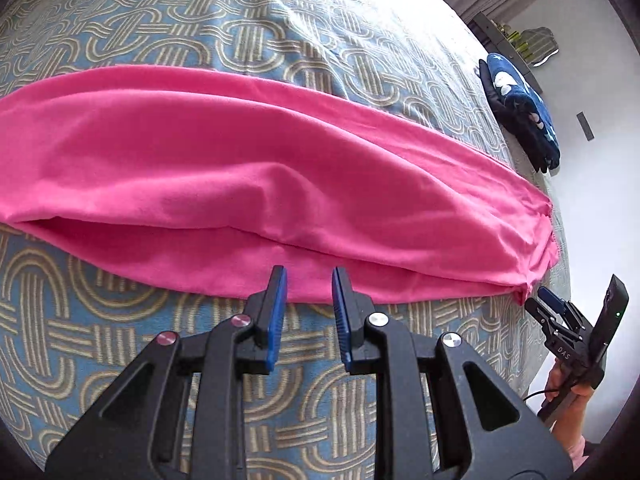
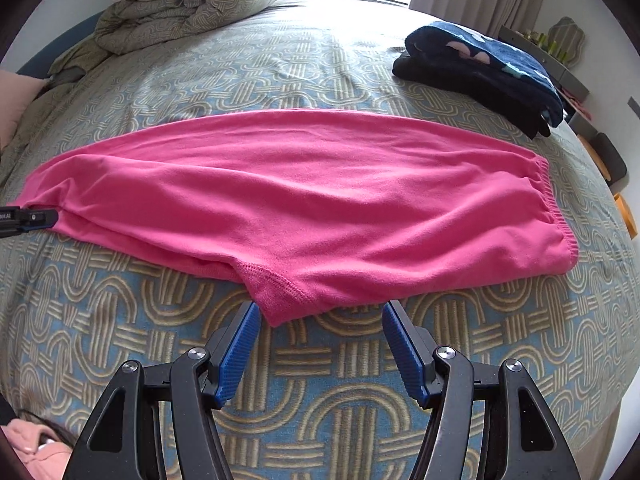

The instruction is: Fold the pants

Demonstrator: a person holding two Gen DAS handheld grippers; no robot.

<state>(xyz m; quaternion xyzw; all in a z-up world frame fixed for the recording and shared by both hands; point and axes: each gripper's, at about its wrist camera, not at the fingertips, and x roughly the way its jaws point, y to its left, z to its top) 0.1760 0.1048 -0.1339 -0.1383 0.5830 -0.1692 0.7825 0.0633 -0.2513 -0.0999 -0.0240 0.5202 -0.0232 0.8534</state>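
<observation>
Pink pants [image 2: 300, 200] lie flat across the patterned bed cover, folded in half lengthwise, with the waistband at the right and the leg ends at the left. They also show in the left wrist view [image 1: 240, 184]. My left gripper [image 1: 310, 276] is open with a narrow gap and empty, just short of the pants' near edge. It also shows in the right wrist view [image 2: 36, 218] at the leg ends. My right gripper [image 2: 320, 312] is wide open and empty, its fingers either side of the crotch point. It also shows in the left wrist view [image 1: 550, 298] by the waistband corner.
A folded stack of dark blue and black clothes [image 2: 480, 76] sits at the bed's far right, also in the left wrist view [image 1: 520, 112]. A rolled duvet [image 2: 180, 0] lies at the far left. The bed cover [image 2: 320, 380] spreads in front of the pants.
</observation>
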